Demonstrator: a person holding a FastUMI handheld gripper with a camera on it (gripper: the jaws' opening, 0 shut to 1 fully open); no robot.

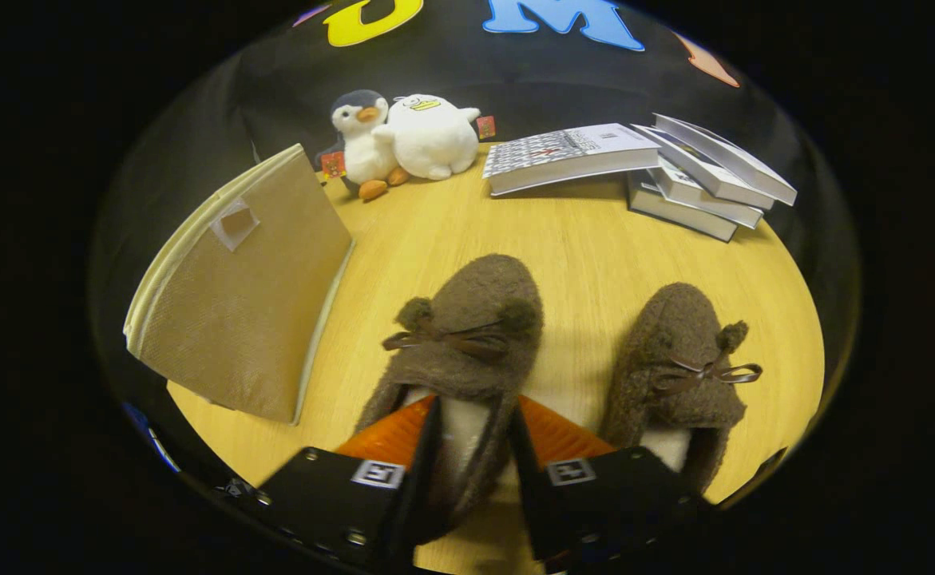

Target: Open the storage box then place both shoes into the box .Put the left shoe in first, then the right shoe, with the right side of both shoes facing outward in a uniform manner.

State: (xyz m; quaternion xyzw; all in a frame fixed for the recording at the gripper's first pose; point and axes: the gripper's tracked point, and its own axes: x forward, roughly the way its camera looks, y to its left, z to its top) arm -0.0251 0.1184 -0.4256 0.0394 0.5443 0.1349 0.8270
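Two brown fuzzy slippers with pom-poms and small bows lie on the round wooden table (pixel 579 247), toes pointing away from me. The left slipper (pixel 475 319) has its heel end between my fingers. My gripper (pixel 475 439) is shut on its rear part: one finger sits over the white lining and the other presses against the outer right wall. Just to the right of my fingers, the right slipper (pixel 679 359) lies free. The tan fabric storage box (pixel 235 295) stands closed to the left of the slippers, a small pull tab (pixel 234 224) on its face.
Beyond the slippers, at the table's far edge, stand a plush penguin (pixel 363 140) and a white plush duck (pixel 433 136). To their right is an untidy stack of books (pixel 675 168). Bare tabletop lies between the box and the left slipper.
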